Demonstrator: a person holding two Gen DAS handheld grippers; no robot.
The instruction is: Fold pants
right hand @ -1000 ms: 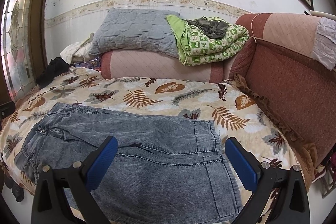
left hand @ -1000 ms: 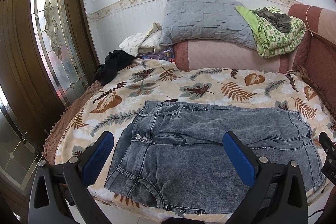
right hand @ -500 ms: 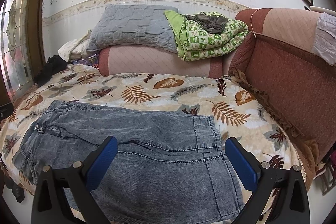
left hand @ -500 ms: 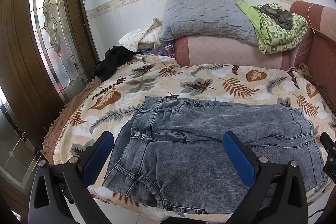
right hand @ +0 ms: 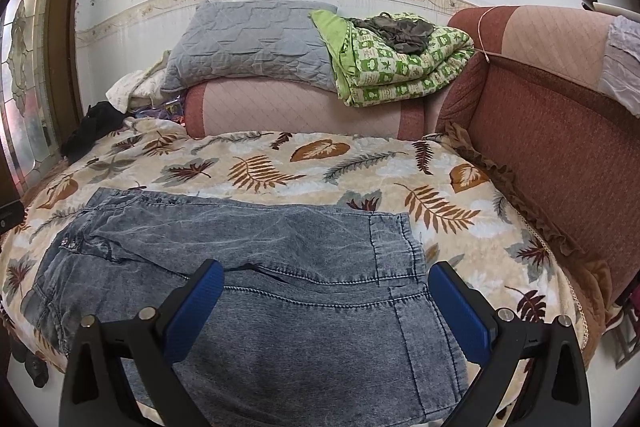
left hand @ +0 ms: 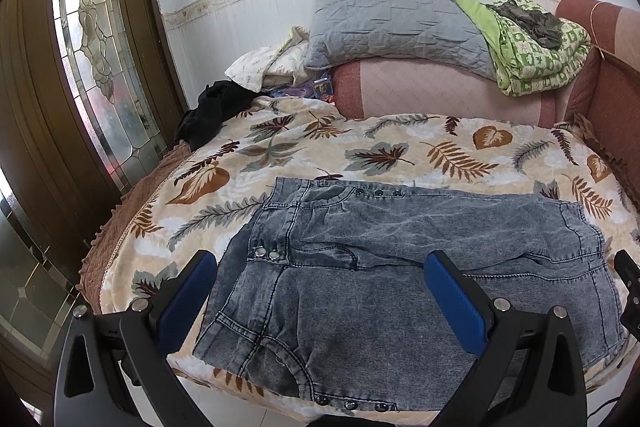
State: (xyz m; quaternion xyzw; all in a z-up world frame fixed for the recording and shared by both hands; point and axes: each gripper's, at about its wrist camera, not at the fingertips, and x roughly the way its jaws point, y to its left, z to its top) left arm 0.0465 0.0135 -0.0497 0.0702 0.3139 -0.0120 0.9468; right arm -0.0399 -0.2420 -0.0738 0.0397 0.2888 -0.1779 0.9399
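Grey-blue denim pants (left hand: 400, 267) lie flat on the leaf-print bedspread (left hand: 312, 151), waistband to the left, leg hems to the right. They also show in the right wrist view (right hand: 260, 267). My left gripper (left hand: 320, 287) is open and empty, hovering above the waist end near the bed's front edge. My right gripper (right hand: 326, 299) is open and empty, hovering above the leg end. Neither touches the cloth.
A grey pillow (left hand: 392, 23) and a folded green blanket (left hand: 532, 55) rest on the pink bolster at the back. Black clothing (left hand: 208, 115) lies at the far left corner. A wooden glass door (left hand: 92, 67) stands left; a red padded headboard (right hand: 560, 131) stands right.
Both grippers have tilted slightly downward and drawn back a little; the pants sit lower and fuller in both views. The pants have not moved and both grippers stay open.
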